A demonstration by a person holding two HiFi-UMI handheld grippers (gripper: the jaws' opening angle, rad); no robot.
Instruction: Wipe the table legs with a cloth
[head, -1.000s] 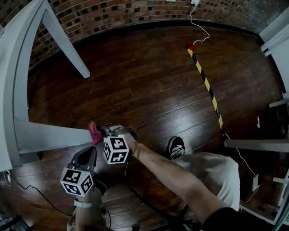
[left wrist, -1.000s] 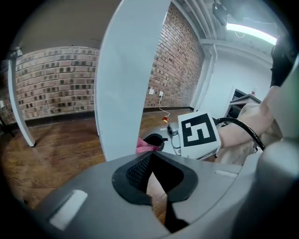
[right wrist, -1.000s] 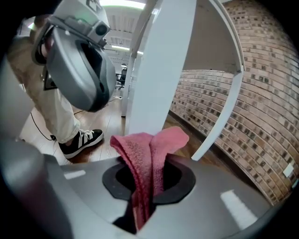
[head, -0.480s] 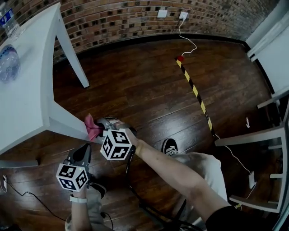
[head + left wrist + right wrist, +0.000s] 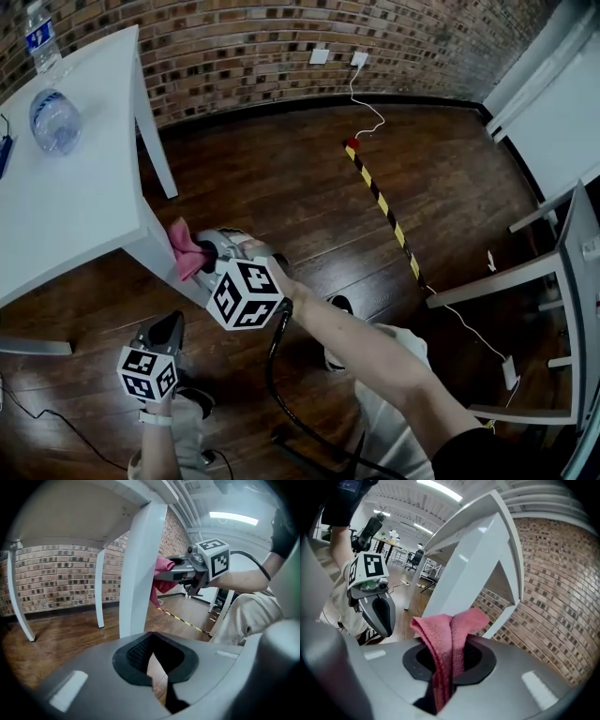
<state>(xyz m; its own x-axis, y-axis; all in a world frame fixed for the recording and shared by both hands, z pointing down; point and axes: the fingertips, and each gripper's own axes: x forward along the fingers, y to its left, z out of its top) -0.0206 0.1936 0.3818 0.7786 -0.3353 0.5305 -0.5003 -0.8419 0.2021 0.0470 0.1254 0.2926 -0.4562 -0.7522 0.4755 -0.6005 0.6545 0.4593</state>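
The white table stands at the left, its near leg slanting down to the floor. A pink cloth is pressed against the upper part of that leg, just under the tabletop corner. My right gripper is shut on the cloth. In the right gripper view the cloth sticks up between the jaws against the leg. My left gripper hangs lower, apart from the leg, shut with nothing in it. In the left gripper view the leg stands ahead, with the cloth on its right side.
A water bottle lies on the tabletop, and another one stands at its far edge. A yellow-black strip and a white cable cross the wooden floor. Another white table's legs are at the right. A black cable trails beside my shoe.
My right gripper has slid the cloth up the near leg toward the tabletop corner. The left gripper stayed low. The head view has risen and now shows the tabletop.
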